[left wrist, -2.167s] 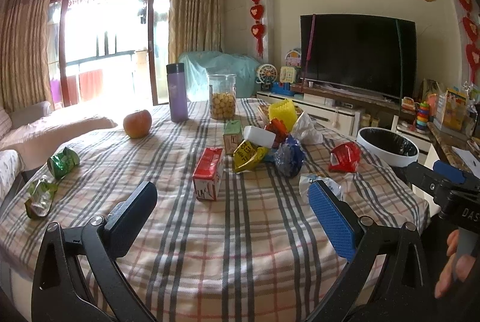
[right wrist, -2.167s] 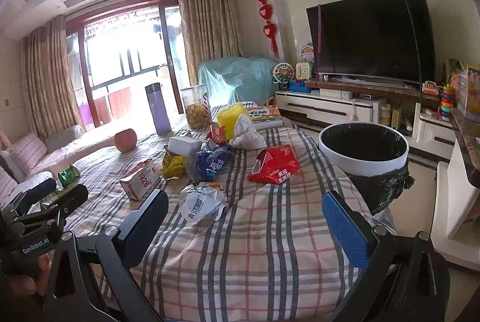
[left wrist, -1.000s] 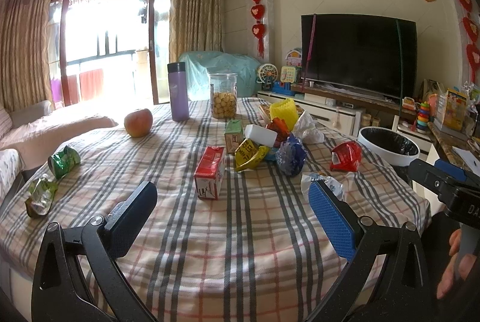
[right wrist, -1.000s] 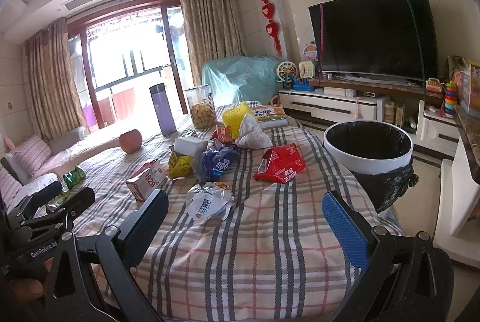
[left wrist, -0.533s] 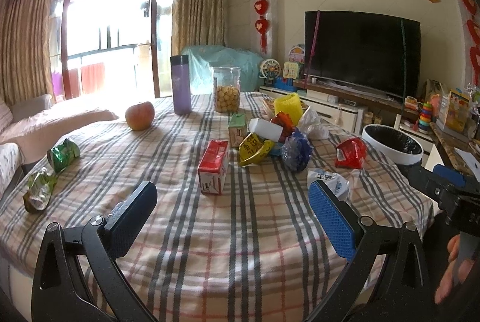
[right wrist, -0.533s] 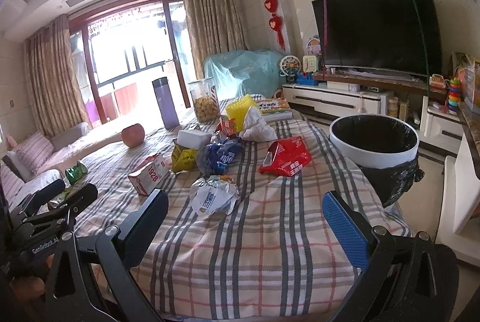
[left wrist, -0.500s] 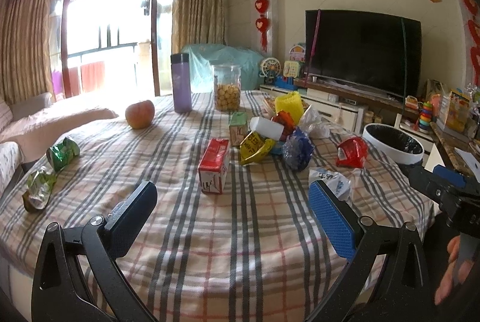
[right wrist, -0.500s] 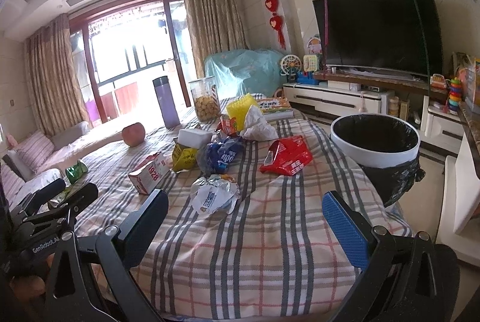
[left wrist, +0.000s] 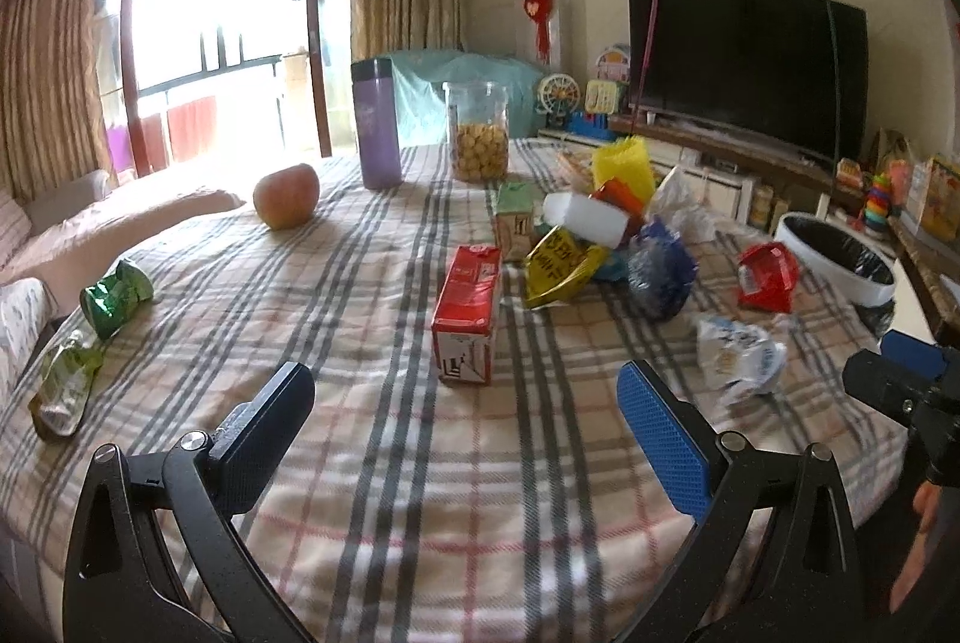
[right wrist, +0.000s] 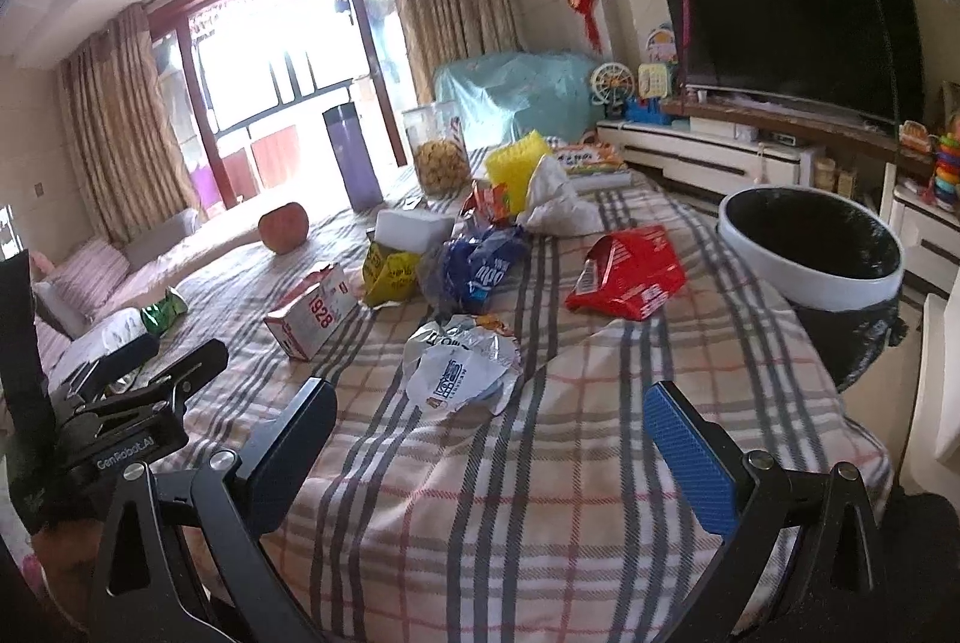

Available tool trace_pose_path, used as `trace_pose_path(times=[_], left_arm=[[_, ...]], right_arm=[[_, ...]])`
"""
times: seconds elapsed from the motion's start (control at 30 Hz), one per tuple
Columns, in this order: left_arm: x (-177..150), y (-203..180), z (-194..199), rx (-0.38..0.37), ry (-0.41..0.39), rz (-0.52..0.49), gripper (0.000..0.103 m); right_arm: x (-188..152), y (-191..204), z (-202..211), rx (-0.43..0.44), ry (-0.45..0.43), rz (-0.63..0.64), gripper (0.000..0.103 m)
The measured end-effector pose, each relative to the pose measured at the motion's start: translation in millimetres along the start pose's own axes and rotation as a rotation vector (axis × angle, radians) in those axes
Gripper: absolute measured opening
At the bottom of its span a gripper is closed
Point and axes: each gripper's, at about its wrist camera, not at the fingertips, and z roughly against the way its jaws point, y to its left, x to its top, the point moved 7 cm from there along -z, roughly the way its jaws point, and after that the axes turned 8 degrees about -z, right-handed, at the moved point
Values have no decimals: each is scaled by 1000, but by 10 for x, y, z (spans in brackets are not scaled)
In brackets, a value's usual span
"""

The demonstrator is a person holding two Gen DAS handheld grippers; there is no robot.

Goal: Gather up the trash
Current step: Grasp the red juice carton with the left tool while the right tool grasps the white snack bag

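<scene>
Right wrist view: right tongs [right wrist: 489, 436] gape wide, empty, over the silver wrapper [right wrist: 459, 364] on the table [right wrist: 540, 511]. Left tongs [left wrist: 465, 424] gape wide too, before the red carton [left wrist: 468, 310].

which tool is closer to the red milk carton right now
Left. The left tool hangs open just short of the red milk carton, facing it. The right tool sits farther right, aimed at the white wrapper.

table [right wrist: 600, 493] layout: crumpled wrapper [right wrist: 459, 370] nearest; carton [right wrist: 312, 310] to its left, snack bag [right wrist: 627, 274] to its right; jar [right wrist: 437, 155] and bottle [right wrist: 352, 157] behind; bin [right wrist: 810, 247] beside table's right edge.
</scene>
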Motion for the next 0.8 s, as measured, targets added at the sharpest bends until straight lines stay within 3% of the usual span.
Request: trace_pose_path(times=[0.5, 0.57, 0.67, 0.73, 0.8], left_arm=[[47, 170, -832, -28, 191, 33, 103], [50, 159, -938, -32, 223, 22, 99], [30, 94, -1051, -47, 262, -6, 73], [-10, 27, -1085, -65, 285, -29, 38], [-16, -12, -1052, -76, 278, -42, 31]], right_arm=[[-98, -94, -788, 10, 182, -69, 102], [-118, -101, -830, 5, 196, -69, 97], [-119, -99, -851, -2, 194, -57, 84], [-119, -116, -838, -5, 198, -50, 69], [-109, -126, -844, 3, 207, -53, 52]])
